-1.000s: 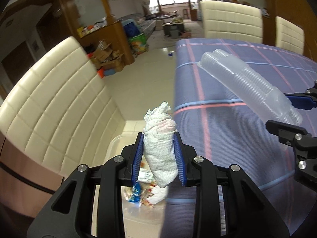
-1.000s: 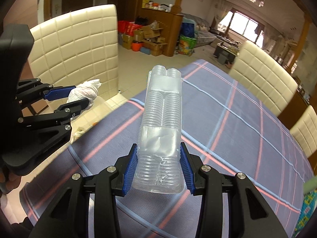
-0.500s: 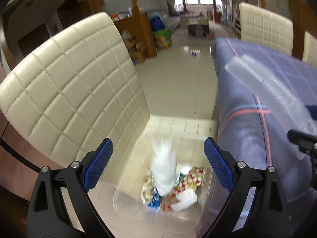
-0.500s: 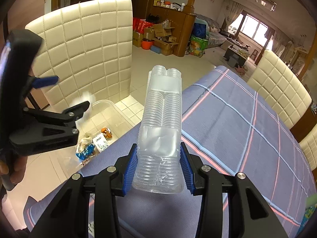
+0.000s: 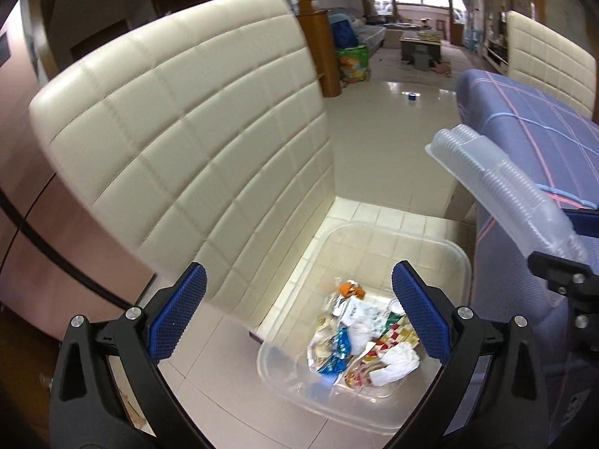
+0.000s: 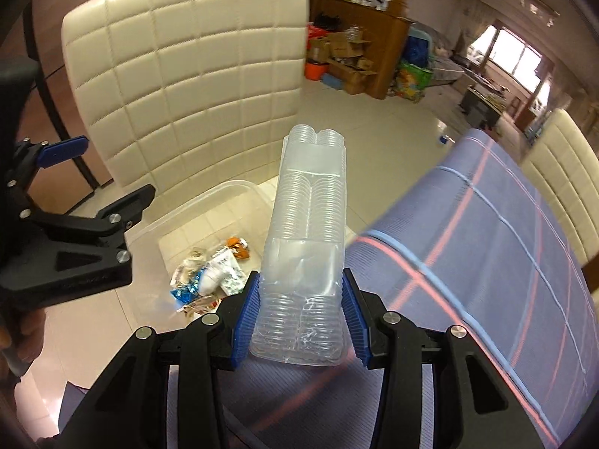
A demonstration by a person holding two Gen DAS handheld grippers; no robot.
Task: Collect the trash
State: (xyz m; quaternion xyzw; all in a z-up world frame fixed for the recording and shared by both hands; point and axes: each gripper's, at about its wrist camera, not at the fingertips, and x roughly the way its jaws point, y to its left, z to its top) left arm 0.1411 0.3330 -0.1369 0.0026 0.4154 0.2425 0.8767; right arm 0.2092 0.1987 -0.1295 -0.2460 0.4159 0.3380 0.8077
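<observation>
On the floor stands a clear plastic bin [image 5: 461, 255] [image 6: 224, 188] holding wrappers [image 5: 333, 351] [image 6: 187, 288] and a white tissue wad [image 5: 358, 333]. My left gripper [image 5: 298, 275] [image 6: 118, 166] hovers over the bin. Its jaws are opening wide, with nothing between them. My right gripper [image 6: 300, 284] [image 5: 561, 237] is shut on the lower end of a long clear sleeve of stacked plastic cups [image 6: 307, 205] [image 5: 498, 187]. The sleeve juts out past the table's edge, above the bin's near side.
A cream quilted chair back [image 5: 187, 131] [image 6: 187, 75] rises just behind the bin. The table with a blue plaid cloth [image 5: 524, 119] [image 6: 486, 243] borders the bin on the right. Boxes and bags [image 6: 344, 60] stand far off across the tiled floor.
My left gripper opened and the tissue wad fell into the bin. Both grippers swung from over the table towards the bin and tipped downward. The right one kept its hold on the cup sleeve.
</observation>
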